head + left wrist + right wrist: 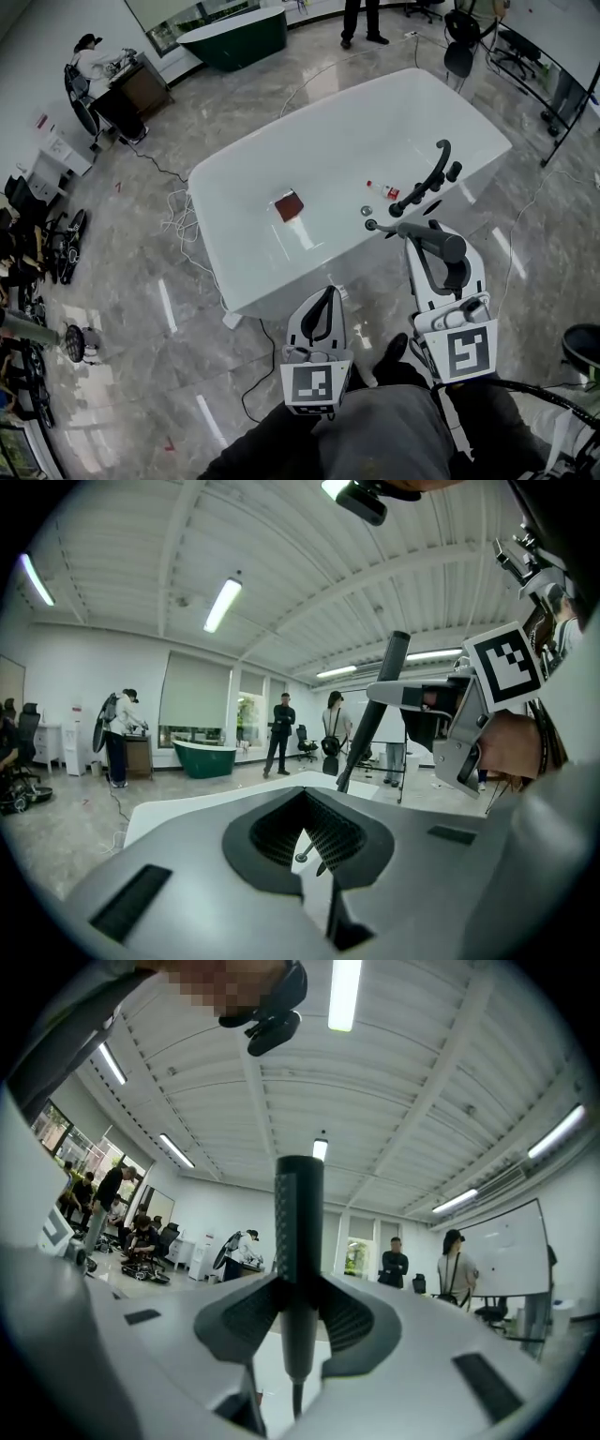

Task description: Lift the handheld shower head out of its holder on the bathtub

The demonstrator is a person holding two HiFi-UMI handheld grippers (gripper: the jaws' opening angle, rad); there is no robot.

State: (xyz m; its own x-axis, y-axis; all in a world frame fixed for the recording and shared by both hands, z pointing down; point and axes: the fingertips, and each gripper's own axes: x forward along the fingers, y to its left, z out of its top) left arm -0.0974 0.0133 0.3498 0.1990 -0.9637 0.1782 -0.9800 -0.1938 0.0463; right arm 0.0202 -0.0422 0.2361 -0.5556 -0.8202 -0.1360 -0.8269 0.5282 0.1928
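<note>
The right gripper (298,1327) squeezes the dark handheld shower head (298,1232) near the white bathtub (281,155). The left gripper (302,853) has its jaws together, holding nothing.

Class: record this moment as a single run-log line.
stage: shower head lifted, apart from faucet on bathtub | right gripper: shut on shower head | left gripper: shut, empty

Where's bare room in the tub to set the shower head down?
Bare floor of the bathtub left of the red square and toward the far end. Crowded near the faucet: bottle and drain sit there.
</note>
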